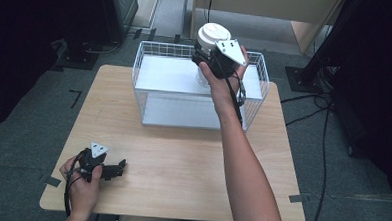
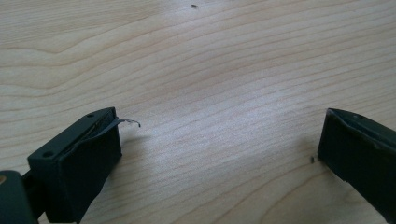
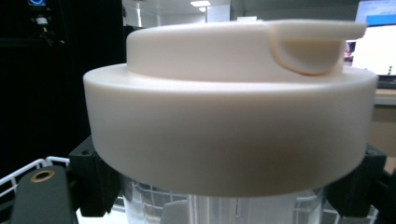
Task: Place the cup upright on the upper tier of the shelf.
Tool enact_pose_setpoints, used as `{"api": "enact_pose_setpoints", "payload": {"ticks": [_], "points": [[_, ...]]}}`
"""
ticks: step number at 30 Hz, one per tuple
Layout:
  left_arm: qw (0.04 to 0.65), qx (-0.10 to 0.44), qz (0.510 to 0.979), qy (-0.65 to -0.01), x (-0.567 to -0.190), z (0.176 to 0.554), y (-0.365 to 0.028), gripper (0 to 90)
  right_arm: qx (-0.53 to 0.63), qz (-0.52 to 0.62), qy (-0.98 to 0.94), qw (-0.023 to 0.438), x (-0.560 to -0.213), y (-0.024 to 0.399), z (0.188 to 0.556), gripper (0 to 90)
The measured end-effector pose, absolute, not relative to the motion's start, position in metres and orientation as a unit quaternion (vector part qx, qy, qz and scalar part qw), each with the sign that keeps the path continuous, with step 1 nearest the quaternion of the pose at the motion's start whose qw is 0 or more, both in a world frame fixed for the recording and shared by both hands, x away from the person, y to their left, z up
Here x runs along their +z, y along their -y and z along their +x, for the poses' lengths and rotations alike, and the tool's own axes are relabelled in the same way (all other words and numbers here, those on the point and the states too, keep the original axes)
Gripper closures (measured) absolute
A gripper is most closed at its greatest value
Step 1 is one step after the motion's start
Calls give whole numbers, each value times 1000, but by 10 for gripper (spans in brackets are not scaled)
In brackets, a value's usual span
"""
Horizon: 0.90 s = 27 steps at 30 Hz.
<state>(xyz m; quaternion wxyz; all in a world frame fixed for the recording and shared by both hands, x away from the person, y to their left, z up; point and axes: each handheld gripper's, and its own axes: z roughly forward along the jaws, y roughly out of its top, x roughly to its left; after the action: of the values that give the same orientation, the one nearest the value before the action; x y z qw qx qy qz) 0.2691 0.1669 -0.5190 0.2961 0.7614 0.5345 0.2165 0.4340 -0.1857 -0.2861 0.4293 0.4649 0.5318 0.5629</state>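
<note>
While gripped, jar (image 1: 208, 46) over basket (image 1: 252, 100).

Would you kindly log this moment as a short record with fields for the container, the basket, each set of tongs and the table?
container: clear jar with white lid, upright, at the basket's upper shelf
basket: white wire basket, two shelves, at the table's far side
right tongs: jaws on either side of the jar just under its lid
left tongs: open, nothing between them, over bare wood
table: wooden table
</note>
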Motion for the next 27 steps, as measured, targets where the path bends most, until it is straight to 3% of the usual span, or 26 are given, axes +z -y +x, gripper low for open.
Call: {"api": "enact_pose_setpoints", "payload": {"ticks": [1,2,3,4,15,27], "points": [[296,217,761,-534,-519,269,-167,0,563,465,-532,429,-286,186,434,143],[296,216,762,-534,-519,269,-167,0,555,468,-542,423,-286,186,433,60],[296,217,762,-534,-519,269,-167,0,555,468,-542,423,-286,186,433,60],[296,217,761,-534,-519,269,-167,0,551,468,-550,419,-287,186,432,0],[296,217,762,-534,-519,269,-167,0,551,466,-574,386,-313,205,413,0],[296,217,762,-534,-519,269,-167,0,546,464,-581,386,-345,238,376,0]]}}
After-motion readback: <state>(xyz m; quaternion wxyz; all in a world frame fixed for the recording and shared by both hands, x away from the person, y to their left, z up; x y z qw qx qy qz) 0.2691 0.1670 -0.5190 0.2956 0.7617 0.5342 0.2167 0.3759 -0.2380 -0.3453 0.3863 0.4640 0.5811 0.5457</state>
